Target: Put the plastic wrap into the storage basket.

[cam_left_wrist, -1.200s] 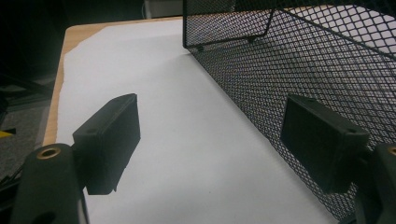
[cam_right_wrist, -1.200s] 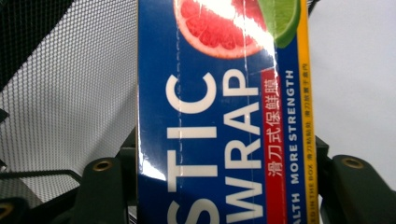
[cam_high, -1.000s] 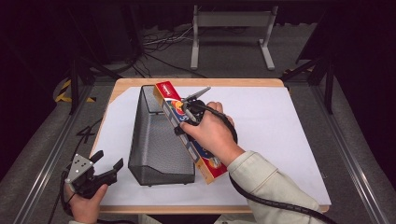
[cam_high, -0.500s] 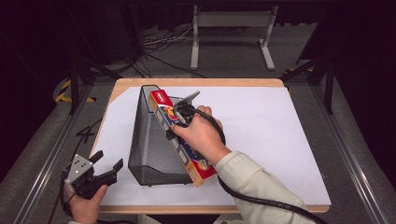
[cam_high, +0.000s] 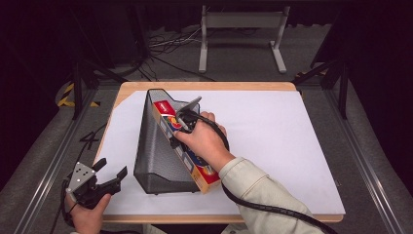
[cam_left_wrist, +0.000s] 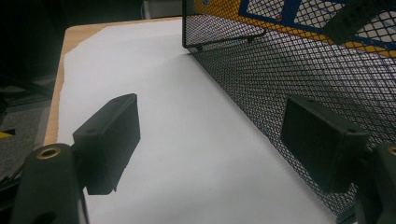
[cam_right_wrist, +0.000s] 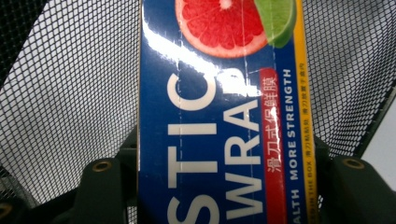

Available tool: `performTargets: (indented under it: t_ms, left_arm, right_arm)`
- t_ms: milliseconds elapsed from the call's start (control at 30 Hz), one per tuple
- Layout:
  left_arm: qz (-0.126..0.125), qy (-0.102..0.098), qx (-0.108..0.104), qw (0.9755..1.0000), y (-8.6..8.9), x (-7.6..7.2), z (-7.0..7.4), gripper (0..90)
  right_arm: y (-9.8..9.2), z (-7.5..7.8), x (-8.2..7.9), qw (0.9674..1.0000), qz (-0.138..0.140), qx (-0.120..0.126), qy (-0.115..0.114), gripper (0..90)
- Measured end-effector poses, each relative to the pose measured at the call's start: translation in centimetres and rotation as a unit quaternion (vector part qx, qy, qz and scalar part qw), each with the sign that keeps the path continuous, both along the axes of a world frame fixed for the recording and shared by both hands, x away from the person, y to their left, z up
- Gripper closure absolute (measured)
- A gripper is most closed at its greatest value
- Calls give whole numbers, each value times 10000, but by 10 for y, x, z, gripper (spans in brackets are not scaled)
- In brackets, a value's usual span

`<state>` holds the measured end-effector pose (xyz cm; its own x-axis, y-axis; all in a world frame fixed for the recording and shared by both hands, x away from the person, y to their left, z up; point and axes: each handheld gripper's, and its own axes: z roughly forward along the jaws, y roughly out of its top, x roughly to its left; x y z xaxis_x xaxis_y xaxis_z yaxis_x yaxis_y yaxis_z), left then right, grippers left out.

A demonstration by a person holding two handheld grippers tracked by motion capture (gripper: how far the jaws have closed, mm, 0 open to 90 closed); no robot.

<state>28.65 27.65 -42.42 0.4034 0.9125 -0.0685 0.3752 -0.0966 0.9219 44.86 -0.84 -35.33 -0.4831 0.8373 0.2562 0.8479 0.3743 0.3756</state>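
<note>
Long blue plastic-wrap box (cam_right_wrist: 219, 116), grapefruit, lime print

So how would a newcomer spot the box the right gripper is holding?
Find the black mesh file holder on the white-covered table. The long box leans against its right side, clamped in the right gripper. It is blue, with a grapefruit picture and "WRAP" lettering.

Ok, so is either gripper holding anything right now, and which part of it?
The right gripper clamps the plastic wrap box across its narrow width, partway along its length, over the mesh file holder. The left gripper is open, holding nothing.
</note>
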Motion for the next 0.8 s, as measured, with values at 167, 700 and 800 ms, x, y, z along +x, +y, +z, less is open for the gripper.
performTargets:
  t_ms: [167, 700, 800]
  left_arm:
    - [-27, 1, 17, 10000, 0, 0, 0, 206]
    - [-41, 30, 3, 10000, 0, 1, 0, 205]
    - [-40, 31, 1, 10000, 0, 1, 0, 204]
  right_arm:
    - [2, -4, 3, 9999, 12, -88, 103, 394]
    - [7, -8, 7, 9994, -16, -238, 240, 380]
    - [5, -8, 8, 9994, -47, -185, 275, 366]
